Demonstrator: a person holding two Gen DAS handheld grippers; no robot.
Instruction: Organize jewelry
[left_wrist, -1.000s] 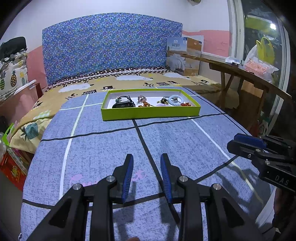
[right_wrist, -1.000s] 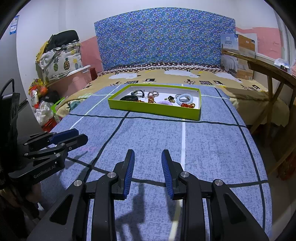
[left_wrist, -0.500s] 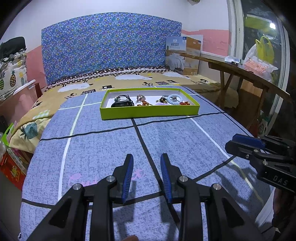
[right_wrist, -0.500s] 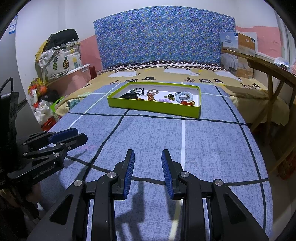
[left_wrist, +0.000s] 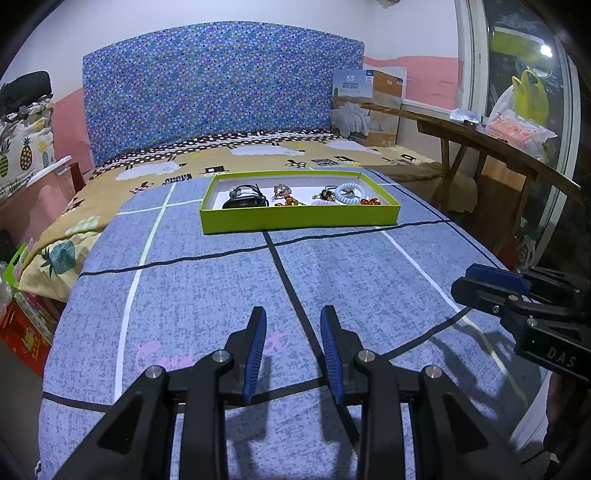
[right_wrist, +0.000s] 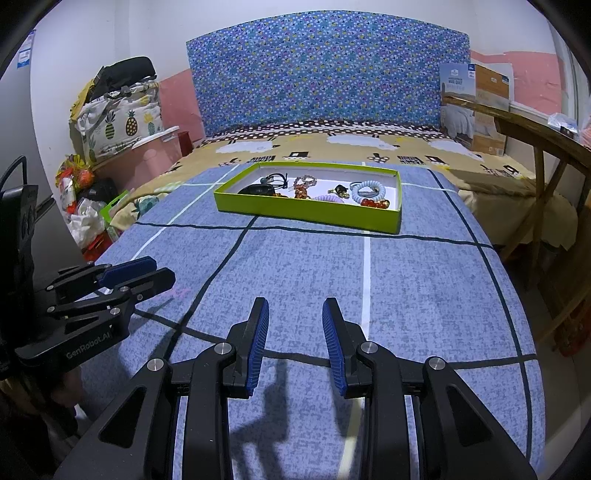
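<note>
A shallow lime-green box (left_wrist: 299, 219) (right_wrist: 306, 214) lies far ahead on the blue bedspread. Inside it are jewelry pieces: a black watch band (left_wrist: 243, 201), a light blue coil ring (left_wrist: 351, 194) (right_wrist: 367, 192), amber beads (right_wrist: 375, 203) and small charms. My left gripper (left_wrist: 291, 317) hovers open over the near bedspread with nothing between its blue pads. The right gripper (right_wrist: 295, 306) is likewise open and empty, well short of the box. Each gripper shows at the other view's edge: the right one (left_wrist: 487, 280) and the left one (right_wrist: 140, 267).
The bed has a blue patterned headboard (left_wrist: 207, 96). A wooden bench (left_wrist: 498, 144) with bags runs along the right side, and a cardboard box (left_wrist: 369, 107) stands at the far right corner. Bags and clutter (right_wrist: 92, 206) pile up left of the bed.
</note>
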